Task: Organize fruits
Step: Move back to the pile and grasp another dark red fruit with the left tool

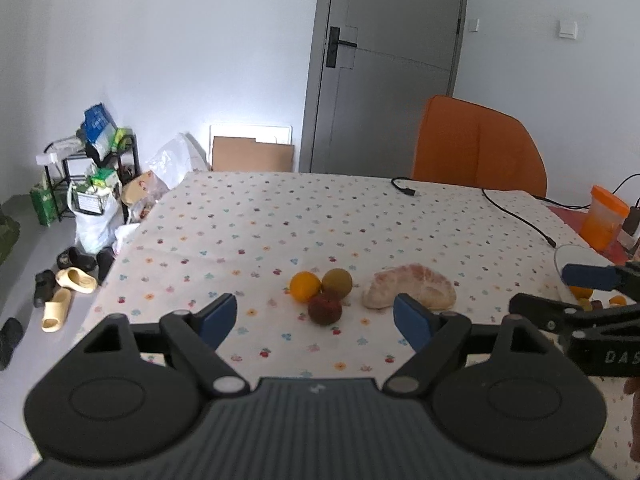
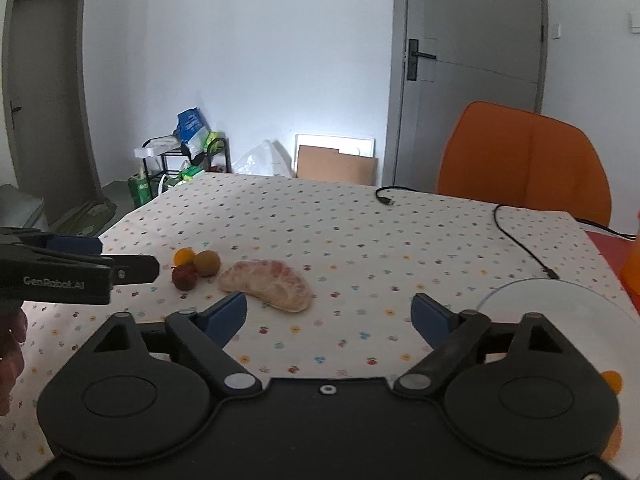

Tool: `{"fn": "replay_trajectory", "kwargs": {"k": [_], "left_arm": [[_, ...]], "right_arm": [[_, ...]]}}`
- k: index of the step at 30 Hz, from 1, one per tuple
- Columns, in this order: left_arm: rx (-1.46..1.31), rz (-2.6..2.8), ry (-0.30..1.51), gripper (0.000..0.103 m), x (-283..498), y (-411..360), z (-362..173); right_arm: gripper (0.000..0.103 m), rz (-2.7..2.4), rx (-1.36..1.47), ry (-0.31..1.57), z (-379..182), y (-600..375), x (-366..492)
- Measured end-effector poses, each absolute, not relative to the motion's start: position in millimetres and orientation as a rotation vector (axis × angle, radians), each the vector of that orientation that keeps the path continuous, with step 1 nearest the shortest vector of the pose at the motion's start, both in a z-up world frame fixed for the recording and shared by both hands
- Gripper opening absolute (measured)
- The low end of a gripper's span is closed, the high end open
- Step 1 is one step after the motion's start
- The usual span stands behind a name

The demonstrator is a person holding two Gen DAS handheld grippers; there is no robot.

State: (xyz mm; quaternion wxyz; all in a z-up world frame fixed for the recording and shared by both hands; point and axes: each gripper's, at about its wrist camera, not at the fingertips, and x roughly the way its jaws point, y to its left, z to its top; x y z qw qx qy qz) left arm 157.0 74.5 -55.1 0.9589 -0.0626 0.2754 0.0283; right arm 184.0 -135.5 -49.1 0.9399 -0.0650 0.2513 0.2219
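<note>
Both tongs wide over the fruit

I hold left tongs [image 1: 316, 318] and right tongs [image 2: 328, 316] spread wide, gripping nothing. On the worktop [image 1: 248, 216], orange [image 1: 305, 286], brownish-green fruit [image 1: 337, 280] and dark red fruit [image 1: 325, 308] touch; pomelo segment [image 1: 410, 292] lies just beside.

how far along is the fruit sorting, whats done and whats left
Partly done, it seems: a few small fruits already sit on the glass plate at the right. Nothing is in hand: the left hand-held gripper and the right hand-held gripper are both open and empty. Left on the tablecloth: the orange, the brownish-green fruit, the dark red fruit and the peeled pomelo segment.
</note>
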Motion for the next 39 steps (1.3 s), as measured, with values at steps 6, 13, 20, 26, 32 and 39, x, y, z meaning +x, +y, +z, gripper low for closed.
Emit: {"fn": "replay_trajectory", "kwargs": {"k": [6,13,20,26,32,39], "left_arm": [[-0.131,0.042,0.578,0.074,169.6,74.3,-65.7],[-0.162,0.027,0.614,0.055,186.9,77.4,-77.2],[-0.178,0.021,0.64,0.036,200.6,78.3,-85.8],[-0.169,0.032,0.634,0.03,206.8,77.2,-90.4],[-0.203,0.038,0.638,0.024,207.7,81.8,-88.5],[-0.219,0.047,0.636,0.024,199.6,90.7,-88.9]], "right_arm": [[0.079,0.473,-0.143,0.542,-55.5,-123.3,195.6],[0.077,0.479,-0.156,0.565,-60.5,-115.0,211.7],[0.077,0.488,-0.163,0.584,-67.1,-109.3,226.1],[0.077,0.497,-0.165,0.599,-72.8,-106.7,234.9],[0.077,0.509,-0.165,0.608,-77.8,-104.3,244.3],[0.076,0.517,-0.178,0.621,-85.5,-94.4,254.1]]}}
